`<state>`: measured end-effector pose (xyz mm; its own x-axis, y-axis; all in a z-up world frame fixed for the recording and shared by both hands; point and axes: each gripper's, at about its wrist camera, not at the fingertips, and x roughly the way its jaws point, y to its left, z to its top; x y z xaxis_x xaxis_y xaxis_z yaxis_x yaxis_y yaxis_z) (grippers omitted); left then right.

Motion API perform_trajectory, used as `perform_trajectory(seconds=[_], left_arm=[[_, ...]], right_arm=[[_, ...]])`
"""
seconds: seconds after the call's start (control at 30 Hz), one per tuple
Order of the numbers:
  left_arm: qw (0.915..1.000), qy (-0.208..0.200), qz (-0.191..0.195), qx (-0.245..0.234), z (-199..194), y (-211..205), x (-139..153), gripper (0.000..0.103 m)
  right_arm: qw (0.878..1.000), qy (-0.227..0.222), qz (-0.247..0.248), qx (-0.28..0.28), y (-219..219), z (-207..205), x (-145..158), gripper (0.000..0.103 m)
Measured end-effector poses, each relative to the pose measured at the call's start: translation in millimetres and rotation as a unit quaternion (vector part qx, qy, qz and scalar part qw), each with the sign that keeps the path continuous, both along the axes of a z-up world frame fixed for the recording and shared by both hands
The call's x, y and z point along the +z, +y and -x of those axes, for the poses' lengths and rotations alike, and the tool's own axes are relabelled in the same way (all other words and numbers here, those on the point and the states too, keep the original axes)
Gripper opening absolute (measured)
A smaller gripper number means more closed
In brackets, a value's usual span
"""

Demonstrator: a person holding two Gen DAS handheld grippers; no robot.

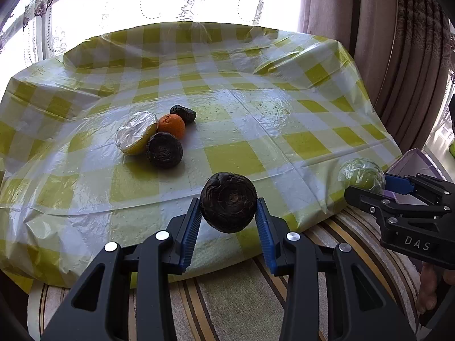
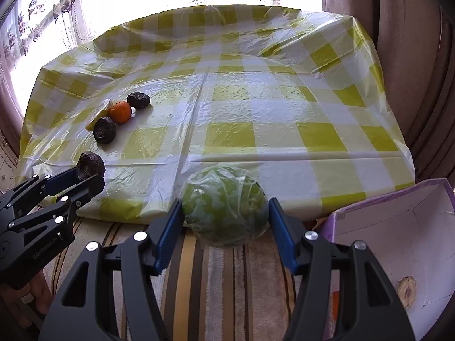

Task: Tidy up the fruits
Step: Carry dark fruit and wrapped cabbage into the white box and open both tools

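My left gripper (image 1: 229, 213) is shut on a dark round fruit (image 1: 228, 202), held above the table's near edge; it also shows in the right wrist view (image 2: 90, 166). My right gripper (image 2: 226, 216) is shut on a green plastic-wrapped fruit (image 2: 224, 206), held off the near edge beside a purple box (image 2: 398, 227); the wrapped fruit also shows in the left wrist view (image 1: 361, 174). On the table lie a wrapped yellow half fruit (image 1: 136, 136), an orange (image 1: 171, 125) and two more dark fruits (image 1: 165, 150) (image 1: 183, 113).
The table wears a yellow-and-white checked plastic cloth (image 1: 256, 108). A striped rug (image 2: 221, 284) lies below the near edge. The purple box holds a small brown piece (image 2: 407, 289). Curtains (image 1: 398, 56) hang at the right; a bright window is behind.
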<state>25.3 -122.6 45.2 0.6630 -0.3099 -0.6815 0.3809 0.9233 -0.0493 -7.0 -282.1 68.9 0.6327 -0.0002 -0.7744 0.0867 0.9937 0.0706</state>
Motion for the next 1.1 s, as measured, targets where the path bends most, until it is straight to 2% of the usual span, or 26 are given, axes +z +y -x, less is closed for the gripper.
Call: perform_trajectory(seconds=[0.33,0.6,0.93,1.1], left_arm=[[0.9983,-0.001,-0.005,-0.059,11,-49,2,0.038],[0.9934,-0.004,-0.011,-0.114,25,-97,2,0.038],[0.9817,-0.003,-0.016,-0.19,44,-163,-1,0.038],[0.9725,-0.008,-0.026,-0.231,55,-197,-3,0.038]], right_arm=[[0.999,-0.012,-0.001,-0.053,-52,31,12,0.06],[0.993,-0.004,0.005,-0.114,-110,53,6,0.06],[0.982,0.019,0.034,-0.184,-171,79,-3,0.06],[0.976,0.033,0.048,-0.21,-191,84,-9,0.06]])
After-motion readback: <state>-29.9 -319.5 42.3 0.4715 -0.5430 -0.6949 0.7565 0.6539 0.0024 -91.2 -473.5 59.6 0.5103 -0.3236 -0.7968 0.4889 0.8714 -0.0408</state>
